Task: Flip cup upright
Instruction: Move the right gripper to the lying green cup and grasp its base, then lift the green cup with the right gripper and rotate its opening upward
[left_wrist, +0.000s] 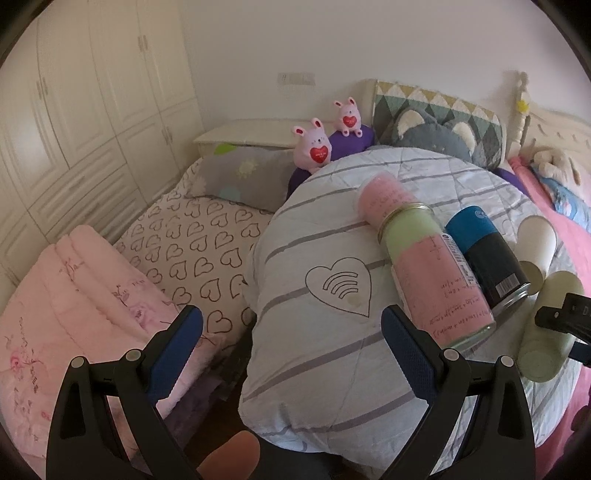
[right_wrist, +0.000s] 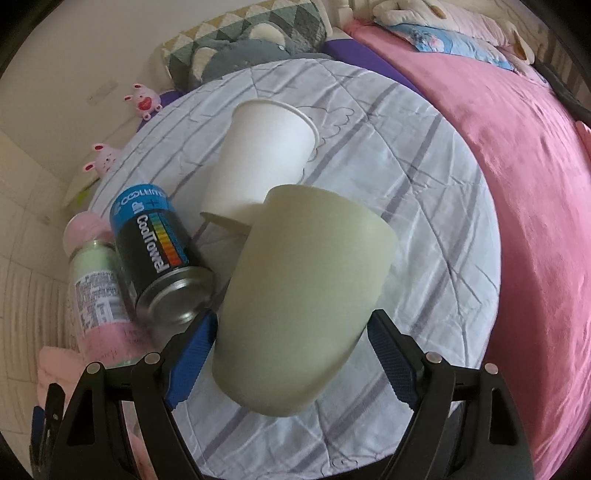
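Observation:
A pale green cup (right_wrist: 303, 295) lies on its side on the striped quilt (right_wrist: 424, 221), its base toward my right gripper (right_wrist: 291, 354). The right gripper's blue-padded jaws stand on either side of the cup's base; I cannot tell whether they press on it. A white paper cup (right_wrist: 262, 151) lies on its side just beyond. In the left wrist view the green cup (left_wrist: 546, 325) and white cup (left_wrist: 535, 243) lie at the far right. My left gripper (left_wrist: 291, 354) is open and empty over the quilt's near edge.
A black and blue CoolTowel can (right_wrist: 159, 251) and a pink and green bottle (right_wrist: 96, 284) lie left of the cups. Pillows (left_wrist: 240, 173), plush bunnies (left_wrist: 314, 146), a folded pink blanket (left_wrist: 66, 306) and a pink bedspread (right_wrist: 535, 184) surround the quilt.

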